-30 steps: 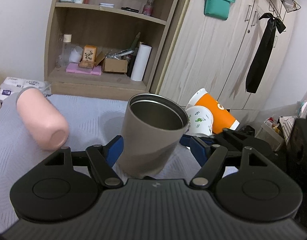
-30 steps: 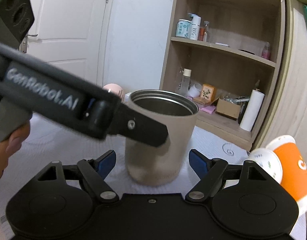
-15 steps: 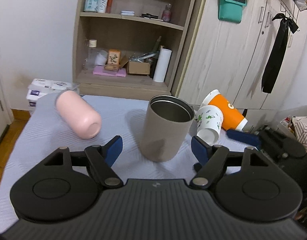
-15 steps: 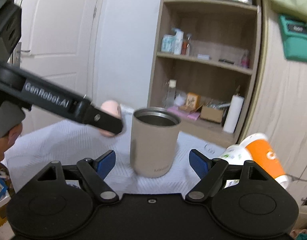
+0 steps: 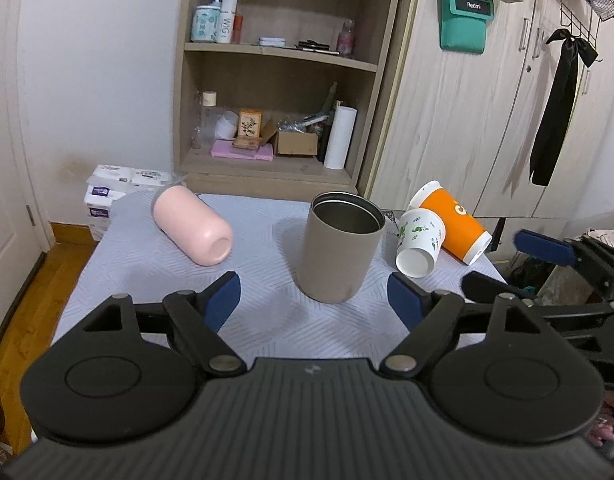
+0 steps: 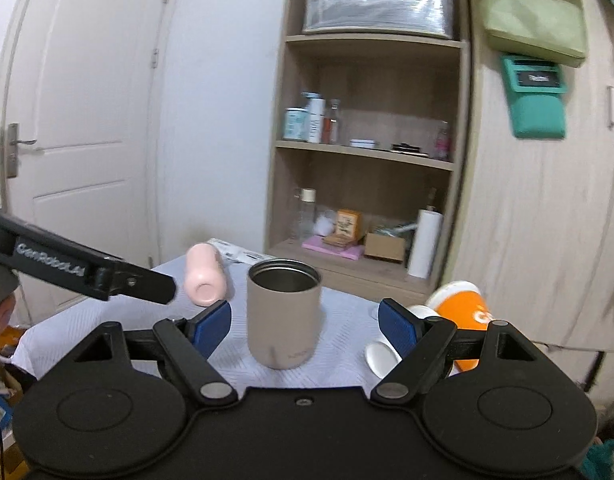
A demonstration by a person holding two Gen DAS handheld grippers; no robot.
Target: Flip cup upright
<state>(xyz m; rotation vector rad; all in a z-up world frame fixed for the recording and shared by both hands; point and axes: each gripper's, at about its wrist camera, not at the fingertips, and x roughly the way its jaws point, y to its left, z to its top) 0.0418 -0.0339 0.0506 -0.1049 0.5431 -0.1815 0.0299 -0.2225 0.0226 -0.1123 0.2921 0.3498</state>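
A taupe metal cup (image 5: 339,246) stands upright, mouth up, in the middle of the grey-clothed table (image 5: 267,320); it also shows in the right wrist view (image 6: 283,316). My left gripper (image 5: 315,300) is open and empty, drawn back from the cup. My right gripper (image 6: 305,322) is open and empty, also back from the cup; its blue fingers (image 5: 543,246) show at the right of the left wrist view. A finger of the left gripper (image 6: 139,282) crosses the left of the right wrist view.
A pink cup (image 5: 193,226) lies on its side at the table's left. A white patterned paper cup (image 5: 419,242) and an orange paper cup (image 5: 453,220) lie on their sides at the right. A wooden shelf (image 5: 275,92) and wardrobe (image 5: 487,120) stand behind.
Both grippers have let go of the taupe cup and pulled back and up. The cup now stands free and upright on the table.
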